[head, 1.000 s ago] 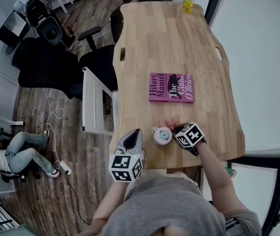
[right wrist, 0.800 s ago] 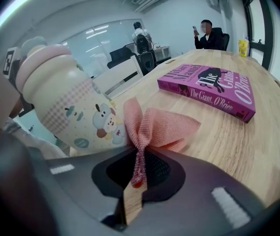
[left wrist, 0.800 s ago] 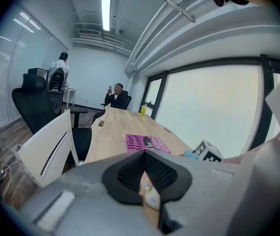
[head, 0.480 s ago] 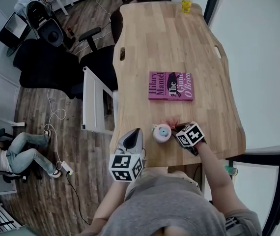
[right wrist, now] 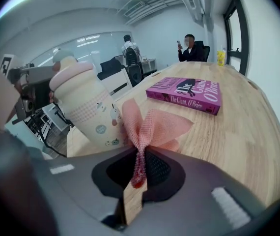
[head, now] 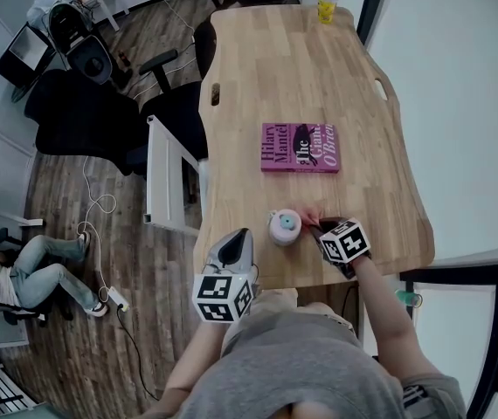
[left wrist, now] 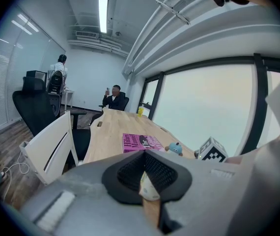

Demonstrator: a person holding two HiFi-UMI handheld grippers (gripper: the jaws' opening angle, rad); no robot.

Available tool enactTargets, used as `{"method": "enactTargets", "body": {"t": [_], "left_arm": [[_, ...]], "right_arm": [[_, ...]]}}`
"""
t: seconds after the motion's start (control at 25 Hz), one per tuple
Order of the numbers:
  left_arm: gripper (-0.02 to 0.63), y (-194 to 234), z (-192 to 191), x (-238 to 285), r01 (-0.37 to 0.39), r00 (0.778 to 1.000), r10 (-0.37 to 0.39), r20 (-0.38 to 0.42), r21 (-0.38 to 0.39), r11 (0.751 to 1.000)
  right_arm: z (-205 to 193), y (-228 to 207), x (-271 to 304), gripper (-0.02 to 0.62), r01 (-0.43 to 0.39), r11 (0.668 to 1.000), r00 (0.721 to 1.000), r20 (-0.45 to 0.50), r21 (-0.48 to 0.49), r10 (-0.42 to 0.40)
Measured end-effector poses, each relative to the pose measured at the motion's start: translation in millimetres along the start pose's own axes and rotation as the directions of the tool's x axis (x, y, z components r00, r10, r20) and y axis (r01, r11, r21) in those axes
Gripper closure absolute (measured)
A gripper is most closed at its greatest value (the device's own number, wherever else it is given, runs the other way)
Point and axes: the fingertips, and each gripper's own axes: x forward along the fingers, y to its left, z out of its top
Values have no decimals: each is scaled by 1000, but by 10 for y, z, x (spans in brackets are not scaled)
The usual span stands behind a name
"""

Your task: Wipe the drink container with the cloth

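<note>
The drink container point(head: 285, 226), cream with a pink lid and a blue top, stands upright near the table's front edge. My right gripper point(head: 319, 228) is just right of it, shut on a pink mesh cloth point(head: 307, 216). In the right gripper view the cloth point(right wrist: 150, 124) fans out from the jaws and lies against the container point(right wrist: 88, 104) low on its side. My left gripper point(head: 231, 247) hangs off the table's front left corner, shut and holding nothing. From the left gripper view the container point(left wrist: 175, 148) shows far off beside the right gripper's marker cube point(left wrist: 212, 150).
A magenta book point(head: 300, 147) lies flat mid-table beyond the container. A yellow bottle point(head: 326, 7) stands at the far end. A white chair point(head: 166, 177) and black office chairs point(head: 83, 116) line the table's left side. The table's edge point(head: 406, 258) runs close to my right gripper.
The right gripper with the cloth has drawn back a little from the container, toward the near right. The head view shifted slightly. The left gripper has stayed put.
</note>
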Motion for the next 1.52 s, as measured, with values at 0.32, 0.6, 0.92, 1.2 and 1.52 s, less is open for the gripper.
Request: {"method": "enactTargets", "body": {"t": [0.32,0.6,0.92,1.2,1.52], "left_arm": [[603,-57,-58,-135,9,1000,-9,8,6,1000],[603,-104,-86,-209,20,1000,-20,11,11,1000],[603,-165,-97,-253,36,999,-37,17,14,999],[603,-201,-96,-259,45,999,-46,18,20,999],[603,-220,-92,-256,48,999,-48,19,21,999]], "right_arm": [[165,67,-388,571,68,997,991,111,27,-70],[420,211,-801,571,88,995,967,236,53,-99],[668,487,-1242,571,52,997,928,366,63,-72],[727,705,-1383,571,-2,999,912,409,46,-17],[591,754,-1271,571,-51,997,926,376,57,26]]}}
